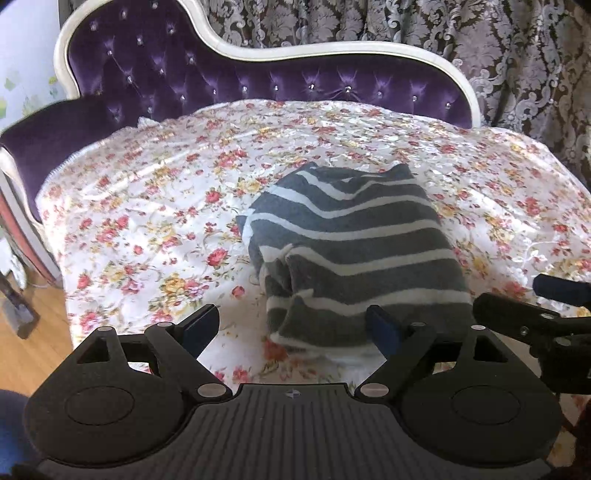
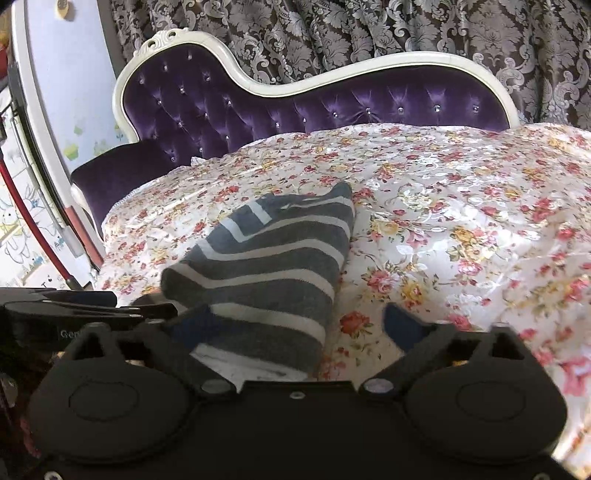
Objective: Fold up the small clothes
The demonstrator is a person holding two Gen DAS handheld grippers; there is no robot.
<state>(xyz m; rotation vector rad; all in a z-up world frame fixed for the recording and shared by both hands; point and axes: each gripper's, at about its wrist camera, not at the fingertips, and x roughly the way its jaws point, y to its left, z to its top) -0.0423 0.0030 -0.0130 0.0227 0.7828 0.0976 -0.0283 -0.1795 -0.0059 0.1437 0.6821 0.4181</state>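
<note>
A grey garment with white stripes lies folded into a compact bundle on the floral cover. It also shows in the right wrist view. My left gripper is open, its fingers spread just in front of the bundle's near edge, holding nothing. My right gripper is open too, its fingers spread at the bundle's near right corner, and it holds nothing. The right gripper shows at the right edge of the left wrist view. The left gripper shows at the left edge of the right wrist view.
The floral cover drapes a purple tufted chaise with a white frame. Patterned curtains hang behind. Wooden floor lies at the left, past the cover's edge. A white door or cabinet stands far left.
</note>
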